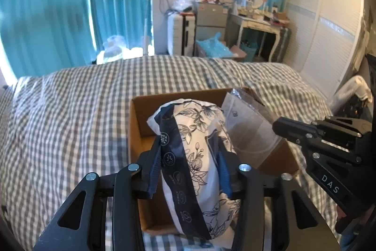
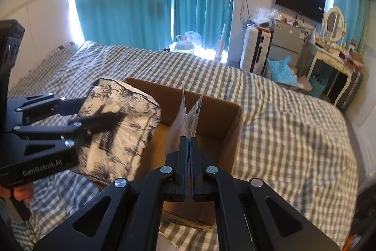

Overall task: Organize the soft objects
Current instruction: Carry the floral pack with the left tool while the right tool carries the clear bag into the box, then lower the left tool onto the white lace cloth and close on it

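So the left gripper [image 1: 191, 164] has its fingers clamped around the sides of a plastic-wrapped white bundle with a dark blue floral print [image 1: 195, 157], held over the left part of the open brown cardboard box [image 1: 135, 133] on the grey-and-white checked bed [image 1: 70, 109]. Its long axis runs straight away from the left wrist camera. The right gripper [image 2: 189, 157] is squeezed nearly closed on a thin clear plastic packet [image 2: 188, 117] standing upright inside the box. "DAS" reads on the right gripper, "GenRobot.AI" on the left.
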A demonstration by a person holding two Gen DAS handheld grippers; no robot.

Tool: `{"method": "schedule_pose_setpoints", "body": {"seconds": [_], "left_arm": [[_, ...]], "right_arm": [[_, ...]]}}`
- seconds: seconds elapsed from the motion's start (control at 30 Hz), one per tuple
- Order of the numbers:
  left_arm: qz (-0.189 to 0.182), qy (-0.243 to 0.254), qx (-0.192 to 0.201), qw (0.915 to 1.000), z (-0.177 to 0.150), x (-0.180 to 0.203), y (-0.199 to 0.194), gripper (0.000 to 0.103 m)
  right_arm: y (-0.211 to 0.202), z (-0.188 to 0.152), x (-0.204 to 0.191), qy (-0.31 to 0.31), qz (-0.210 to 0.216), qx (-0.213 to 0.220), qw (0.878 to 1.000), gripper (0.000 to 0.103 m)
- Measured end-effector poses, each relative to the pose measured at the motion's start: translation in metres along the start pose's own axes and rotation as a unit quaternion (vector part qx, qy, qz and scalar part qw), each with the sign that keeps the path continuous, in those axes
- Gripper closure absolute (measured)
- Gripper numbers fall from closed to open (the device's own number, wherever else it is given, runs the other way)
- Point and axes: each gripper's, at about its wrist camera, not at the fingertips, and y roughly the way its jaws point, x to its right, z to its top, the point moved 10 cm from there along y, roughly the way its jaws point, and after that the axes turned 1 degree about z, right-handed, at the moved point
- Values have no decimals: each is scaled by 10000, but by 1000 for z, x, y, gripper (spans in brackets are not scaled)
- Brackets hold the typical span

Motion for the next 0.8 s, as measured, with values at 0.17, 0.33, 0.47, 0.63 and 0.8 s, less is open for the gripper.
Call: {"method": "schedule_pose_setpoints", "body": {"seconds": [0.17,0.33,0.47,0.63,0.8], "left_arm": [[60,-3,17,10000,0,6,-1,38],[289,-47,192,9994,9,1,-23,31],[342,-22,359,9988,16,5,-64,31],[302,-21,712,9970,20,5,-131,6],[555,-10,992,9935,7,-8,-182,1]], "right_arm": [[-4,-5,13,179,-147,45,9997,83],[-39,0,21,154,-427,231,9987,54],[-88,12,21,131,-602,454,9971,41],[-153,14,12,40,-643,738,9952,25],[-193,-2,10,45,-628,757,9951,14]]}}
